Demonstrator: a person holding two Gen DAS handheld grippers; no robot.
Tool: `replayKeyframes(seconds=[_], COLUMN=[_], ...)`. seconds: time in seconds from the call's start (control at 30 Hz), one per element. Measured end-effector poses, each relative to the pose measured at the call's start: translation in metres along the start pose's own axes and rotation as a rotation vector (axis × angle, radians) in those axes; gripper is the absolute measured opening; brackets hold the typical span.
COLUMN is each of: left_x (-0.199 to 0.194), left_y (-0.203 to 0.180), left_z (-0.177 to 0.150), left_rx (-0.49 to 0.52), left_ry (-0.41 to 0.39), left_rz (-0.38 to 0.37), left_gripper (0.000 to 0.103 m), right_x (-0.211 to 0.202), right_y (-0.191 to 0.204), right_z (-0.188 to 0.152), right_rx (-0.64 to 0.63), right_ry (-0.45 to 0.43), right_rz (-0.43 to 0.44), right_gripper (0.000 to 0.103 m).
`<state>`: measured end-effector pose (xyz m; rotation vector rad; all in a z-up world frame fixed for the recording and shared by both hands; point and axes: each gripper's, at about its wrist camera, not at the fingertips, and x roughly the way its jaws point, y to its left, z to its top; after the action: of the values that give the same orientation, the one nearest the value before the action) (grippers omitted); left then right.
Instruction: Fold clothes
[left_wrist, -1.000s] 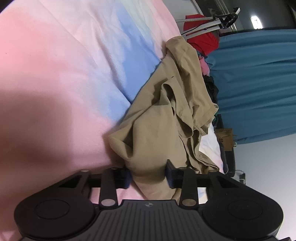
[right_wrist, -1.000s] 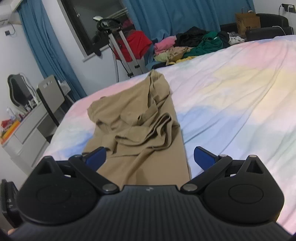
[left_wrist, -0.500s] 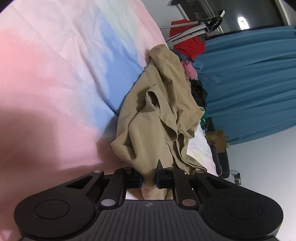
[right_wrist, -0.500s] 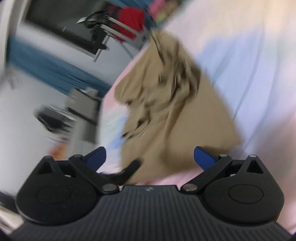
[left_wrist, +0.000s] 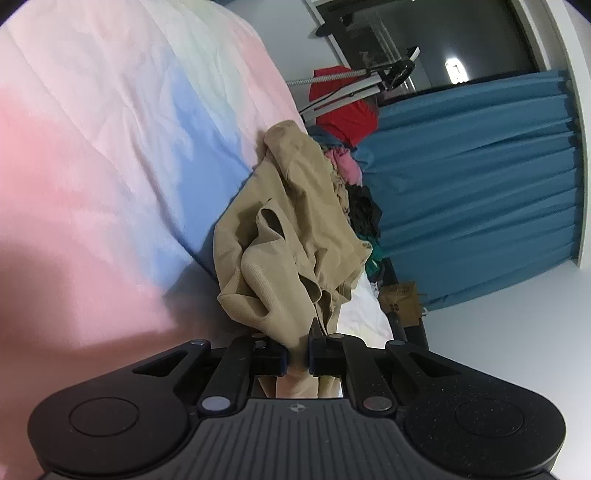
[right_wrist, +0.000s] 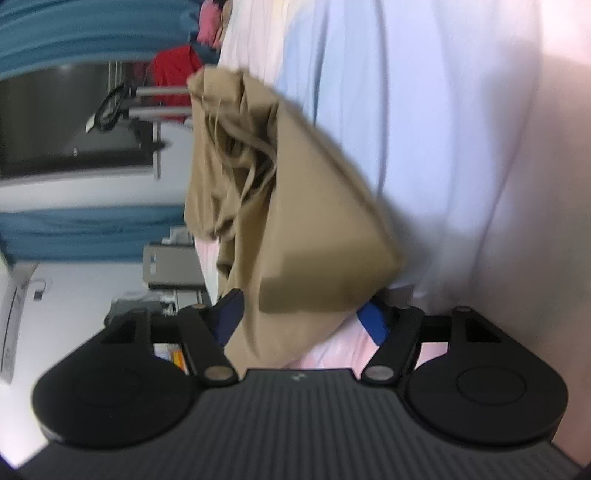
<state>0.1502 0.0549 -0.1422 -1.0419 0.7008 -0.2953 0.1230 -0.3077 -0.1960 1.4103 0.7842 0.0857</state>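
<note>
A tan garment (left_wrist: 291, 236) lies crumpled on a pastel pink, blue and white bedspread (left_wrist: 110, 147). My left gripper (left_wrist: 297, 356) is shut on the garment's near edge, the fabric pinched between its jaws. In the right wrist view the same garment (right_wrist: 295, 229) lifts off the bedspread (right_wrist: 443, 129), and my right gripper (right_wrist: 299, 319) has its blue-padded jaws partly closed around the garment's near corner without clamping it. This view is rolled sideways and blurred.
A pile of other clothes (left_wrist: 354, 192) lies at the bed's far end beside blue curtains (left_wrist: 480, 184). A red item hangs on a metal stand (left_wrist: 347, 107). A brown box (left_wrist: 400, 299) sits on the floor. Grey furniture (right_wrist: 173, 266) stands by the bed.
My left gripper closed on the garment's edge and lifted it. My right gripper rolled sideways, moved onto the garment's corner and narrowed its jaws around it.
</note>
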Motion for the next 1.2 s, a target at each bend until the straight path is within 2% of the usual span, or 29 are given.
replayKeyframes(seconds=[0.1,0.13,0.17,0.23,0.3,0.53,0.7,0.87,1.07,1.2], left_x=[-0.003,-0.004,-0.004,-0.004,-0.007,-0.036,-0.076,-0.131,-0.198,-0.204], left_y=[-0.002,-0.003,-0.006,-0.013,-0.021,-0.067,-0.098,-0.098,-0.092,-0.092], left_z=[0.0,-0.001,-0.001,-0.001,-0.001,0.005,-0.012,-0.047,-0.1,-0.102], left_rx=[0.007,0.011,0.026,0.063,0.086,0.165,0.26,0.252,0.241,0.219], left_ry=[-0.011,-0.012,-0.012,-0.018,-0.027,-0.079,-0.125,-0.121,-0.105,-0.1], left_rz=[-0.006,-0.007,-0.007,-0.005,-0.014,-0.043,-0.02,0.004,0.044,0.056], left_gripper=[0.009,0.009,0.009,0.009,0.009,0.008,0.008,0.008,0.009,0.009], right_x=[-0.007,-0.008,-0.01,-0.012,-0.018,-0.048,-0.082,-0.122,-0.179,-0.188], right_y=[0.001,0.003,0.004,0.01,0.022,0.079,0.107,0.109,0.088,0.088], right_z=[-0.001,-0.001,0.0,0.003,0.002,0.0,-0.015,-0.037,-0.081,-0.091], right_rx=[-0.005,-0.015,-0.031,-0.073,-0.137,-0.331,-0.414,-0.448,-0.503,-0.506], right_ry=[-0.058,-0.075,-0.092,-0.11,-0.138,-0.21,-0.221,-0.192,-0.164,-0.176], right_rz=[-0.015,-0.031,-0.052,-0.069,-0.035,0.069,0.105,0.09,0.061,0.044], right_gripper=[0.064,0.053,0.037,0.024,0.016,0.012,0.012,0.012,0.012,0.012])
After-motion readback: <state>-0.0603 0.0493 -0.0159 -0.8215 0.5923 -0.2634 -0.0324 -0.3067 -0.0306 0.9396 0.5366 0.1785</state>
